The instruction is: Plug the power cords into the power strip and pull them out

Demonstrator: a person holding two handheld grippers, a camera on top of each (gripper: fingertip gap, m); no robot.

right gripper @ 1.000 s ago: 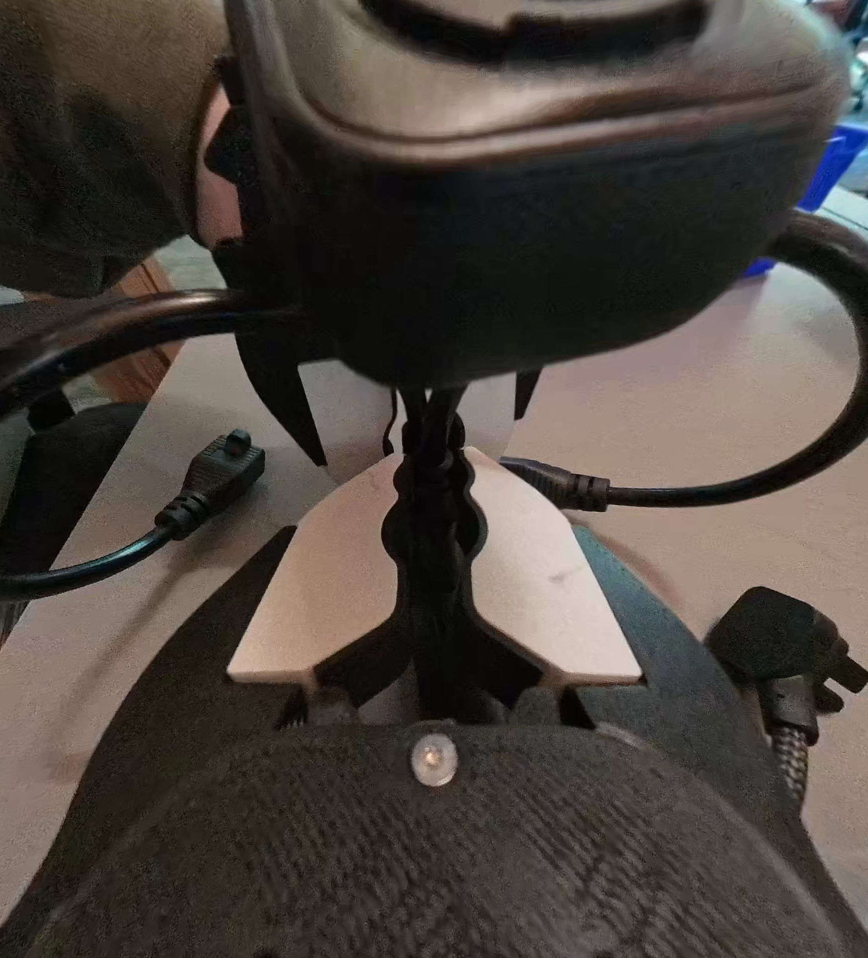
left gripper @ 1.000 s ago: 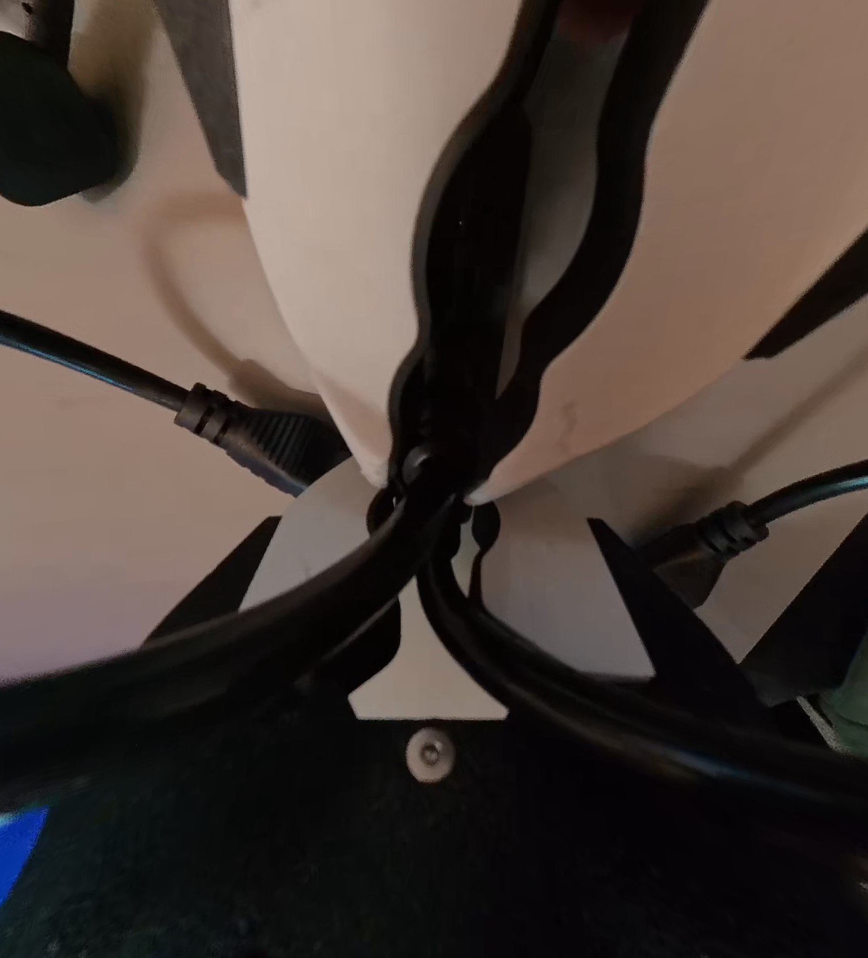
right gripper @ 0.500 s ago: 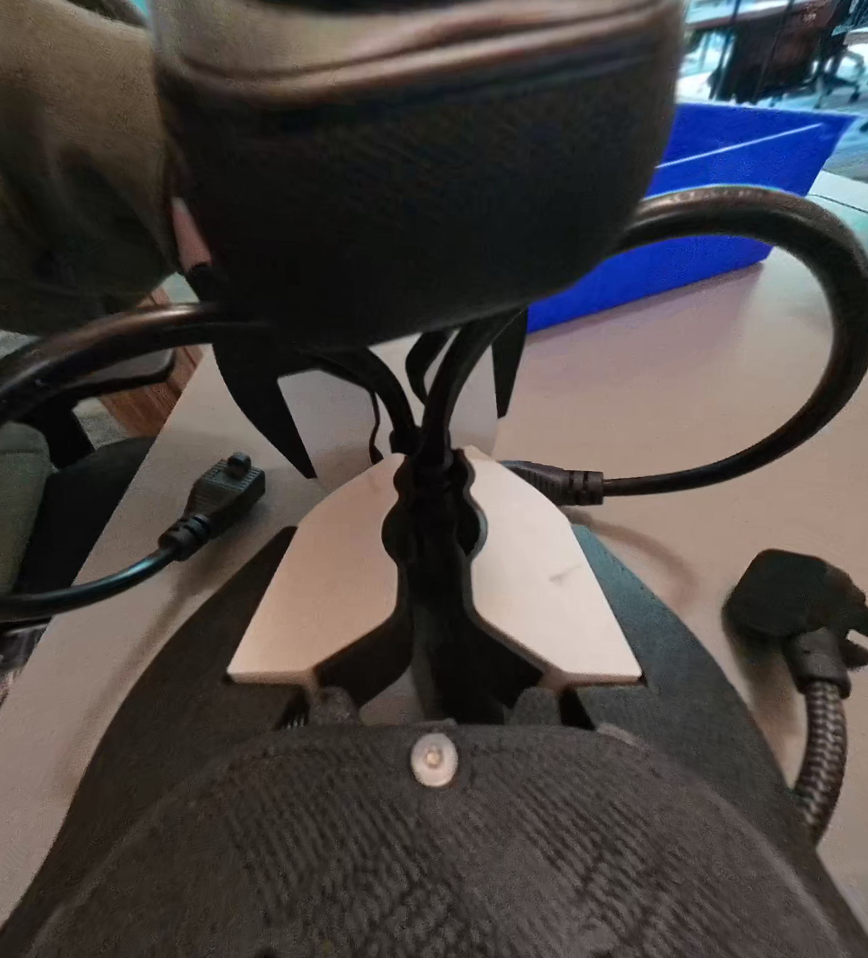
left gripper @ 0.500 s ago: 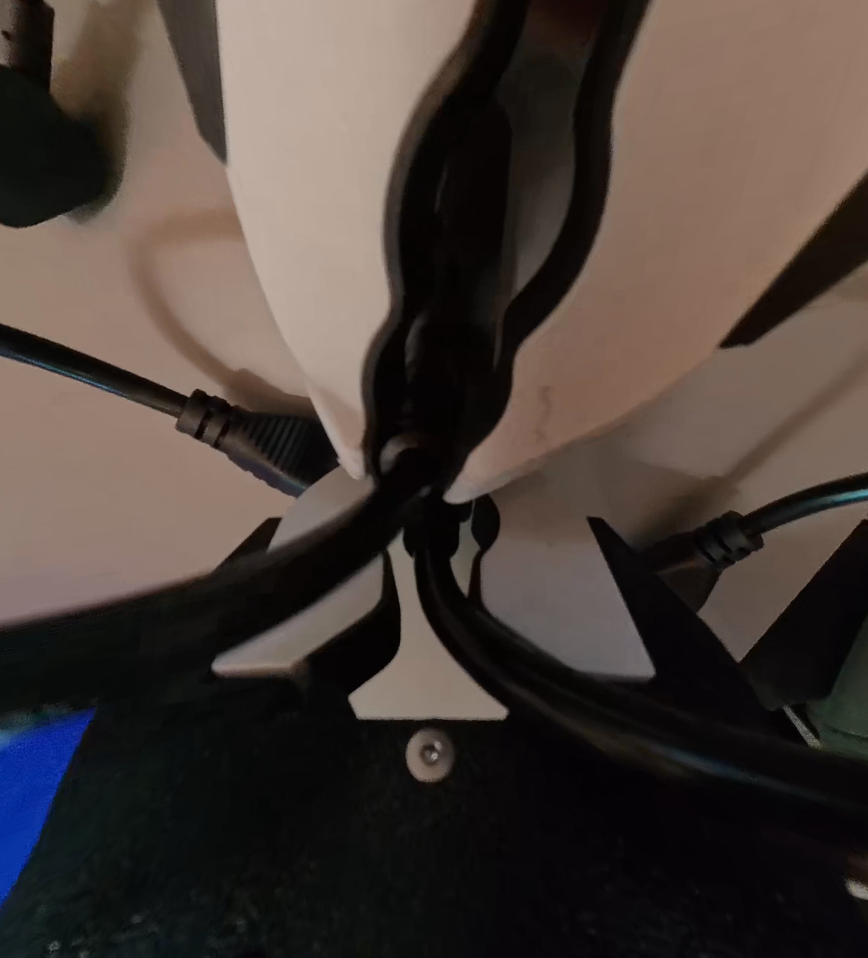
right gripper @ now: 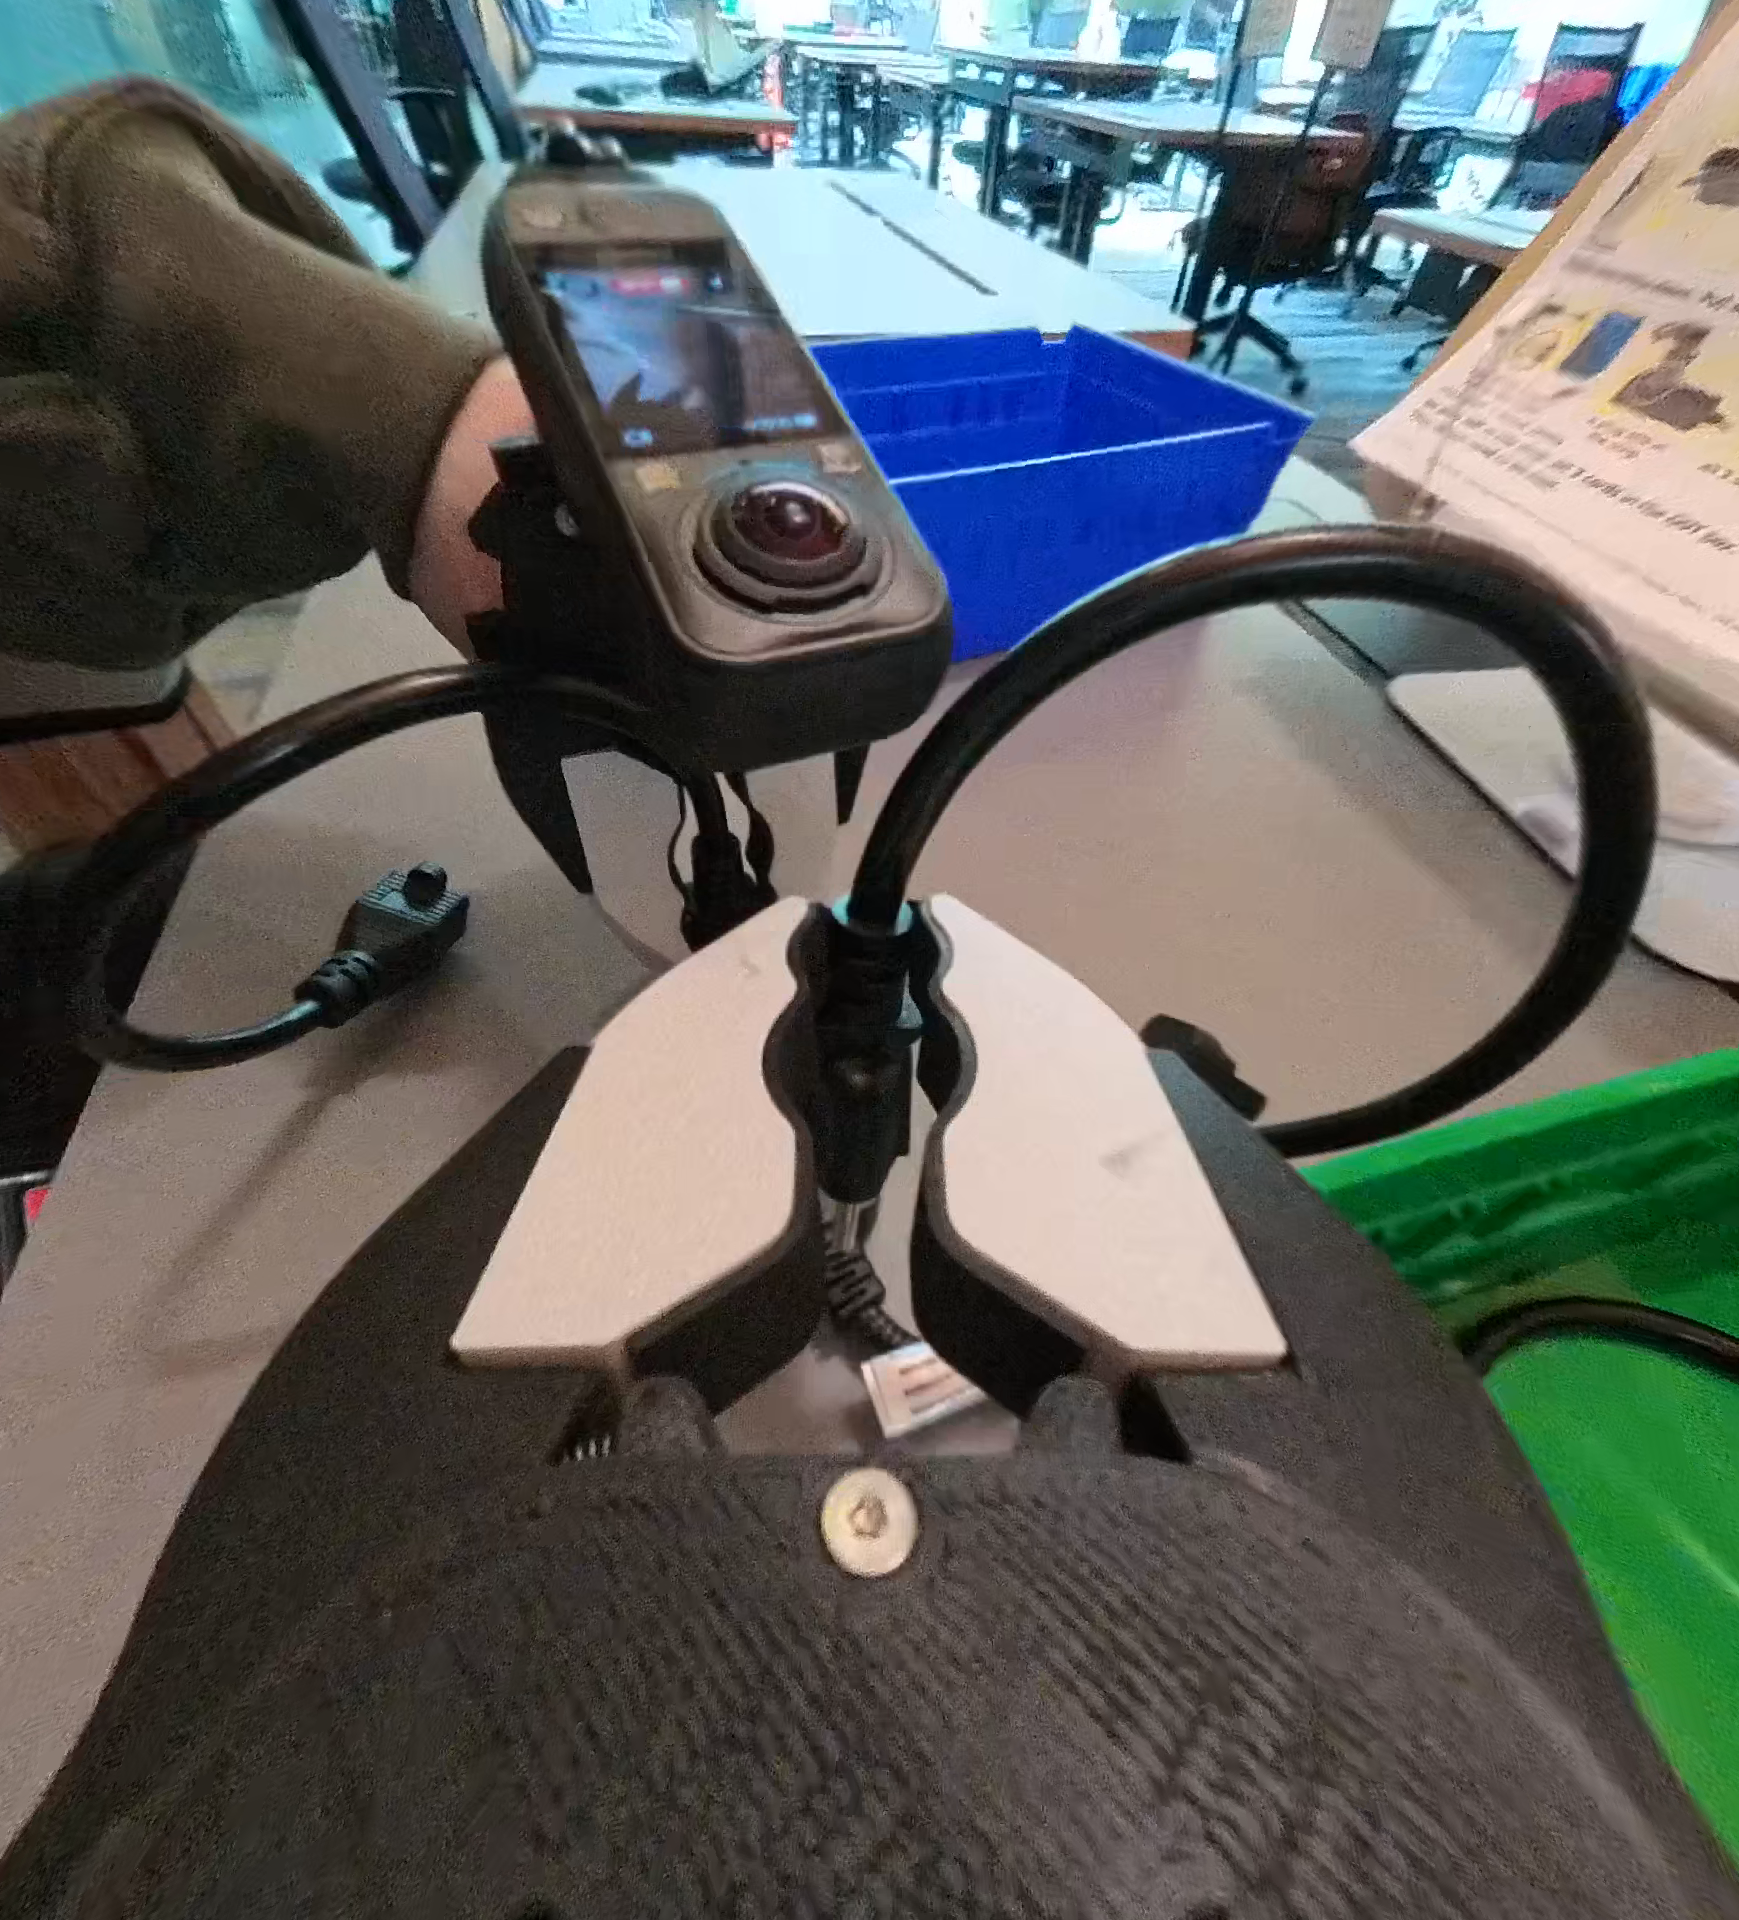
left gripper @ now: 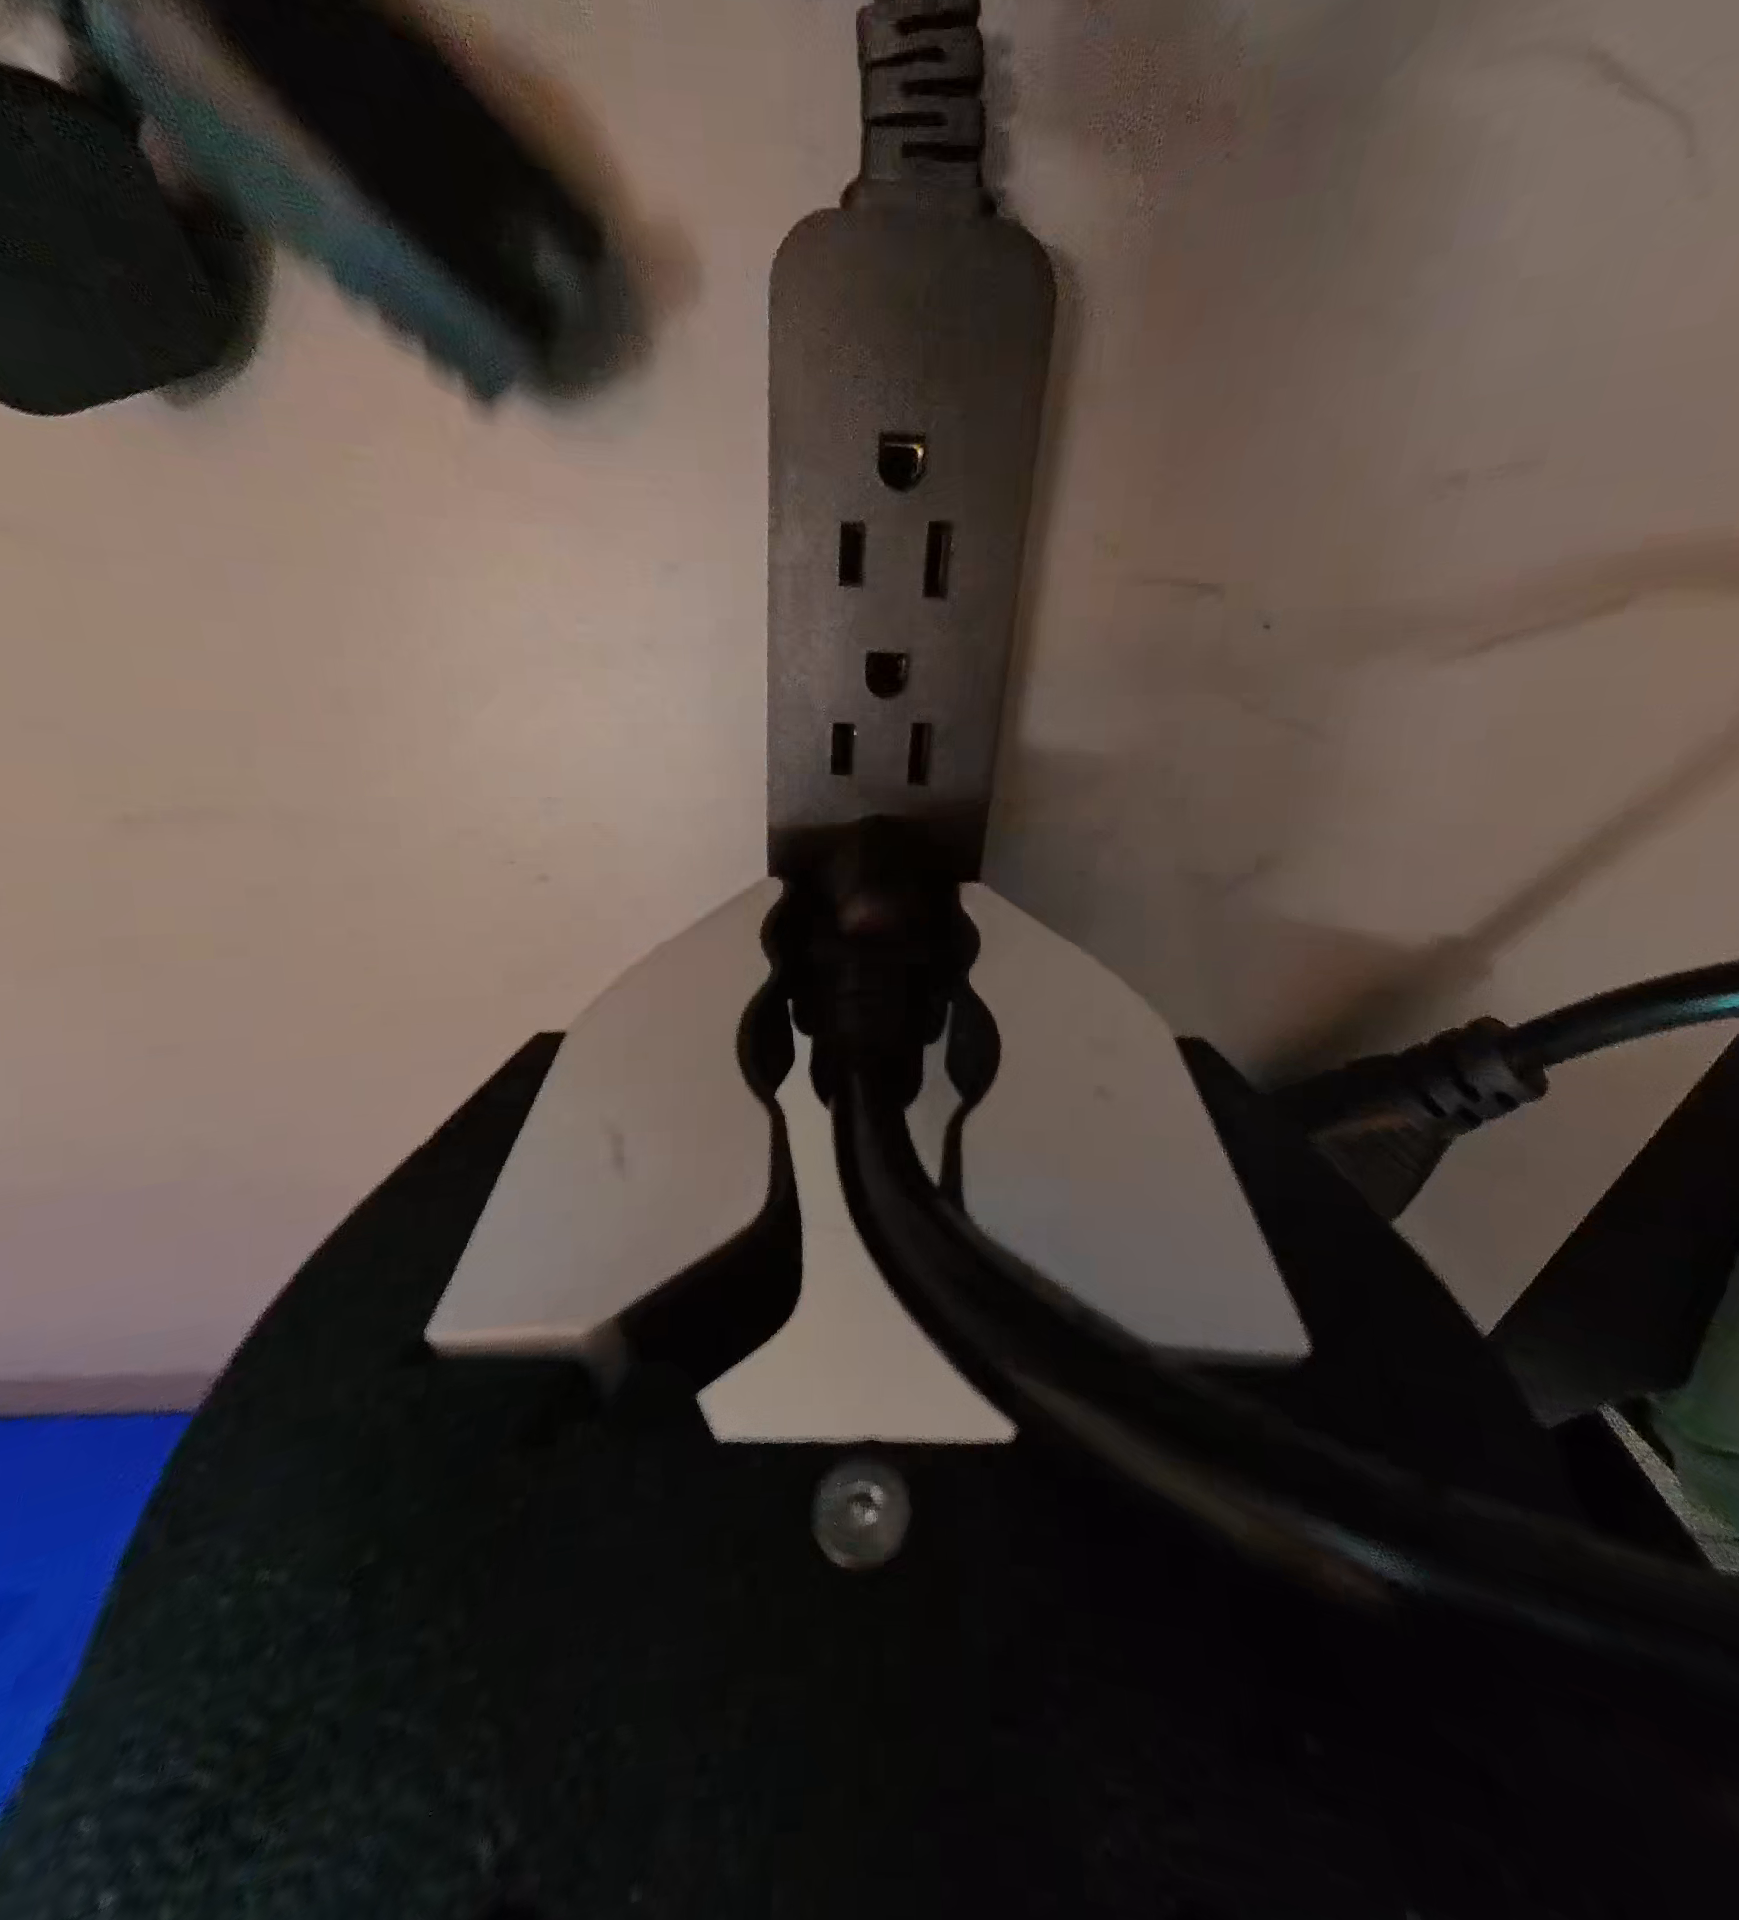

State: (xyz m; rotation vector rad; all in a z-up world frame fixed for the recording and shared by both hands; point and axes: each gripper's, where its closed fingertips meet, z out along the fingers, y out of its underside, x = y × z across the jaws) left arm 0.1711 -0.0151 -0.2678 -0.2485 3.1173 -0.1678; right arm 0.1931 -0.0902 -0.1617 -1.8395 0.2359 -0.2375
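Left gripper (left gripper: 870,914) clamps a plug seated in the strip (left gripper: 906,540), flat on the table (left gripper: 325,727) | right gripper (right gripper: 870,1023) grips a freed plug (right gripper: 860,1081), lifted | next: pull straight out, no twisting, strip braced

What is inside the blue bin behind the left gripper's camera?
In the right wrist view the blue bin shows only bare inner walls and a divider ridge. Its floor is hidden by the near wall, and the camera covers its left end.
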